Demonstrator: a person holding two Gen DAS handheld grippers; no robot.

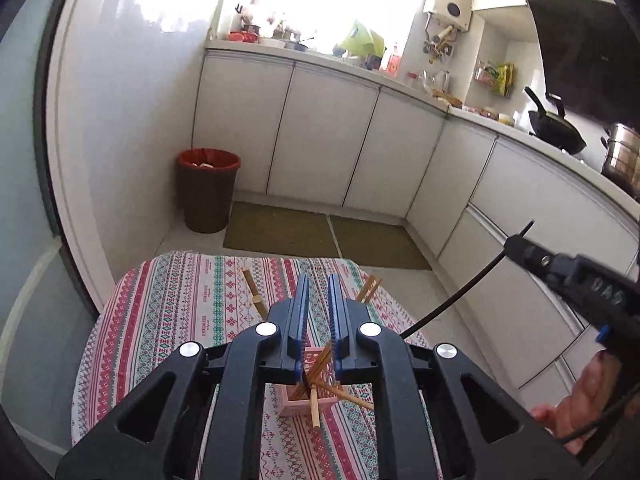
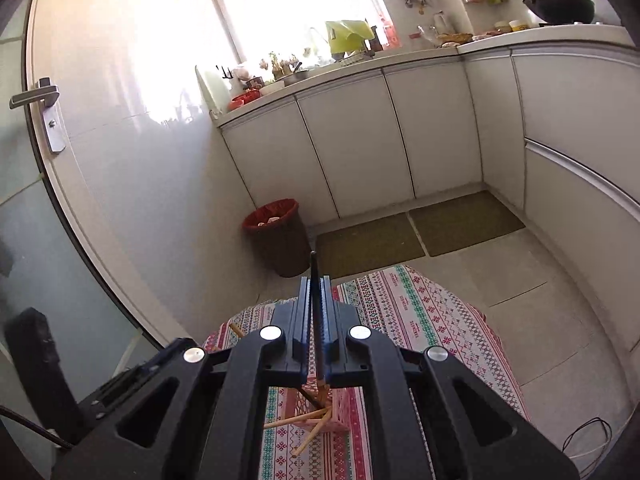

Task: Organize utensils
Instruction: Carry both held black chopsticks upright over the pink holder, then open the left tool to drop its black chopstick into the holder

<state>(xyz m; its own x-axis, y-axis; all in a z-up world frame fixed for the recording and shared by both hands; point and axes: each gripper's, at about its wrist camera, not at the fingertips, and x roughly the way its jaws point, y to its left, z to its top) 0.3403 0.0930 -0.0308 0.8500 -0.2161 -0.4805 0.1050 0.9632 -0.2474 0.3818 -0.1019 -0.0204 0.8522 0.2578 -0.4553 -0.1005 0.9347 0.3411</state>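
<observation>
Nearest the lens, the left tool (image 1: 319,280) is seen with its two blue ribbed pads a narrow gap apart; nothing is pressed between them. Under it a small pink plastic basket (image 1: 294,396) with lattice walls stands on the counter, which is covered by a striped cloth of red, green and white pattern (image 1: 180,308). Several light wooden chopsticks (image 1: 338,392) are held in the basket, leaning in different directions; an exact count cannot be given. One more bundle of wooden sticks (image 1: 370,288) and one banded bundle of wooden sticks (image 1: 254,294) are laid on the cloth beyond the basket. The right tool (image 2: 316,280) is closed on one thin dark stick (image 2: 315,280), upright between its pads, above the same basket (image 2: 340,412). One dark woven bin with a red liner (image 1: 208,192) is placed on the floor.
</observation>
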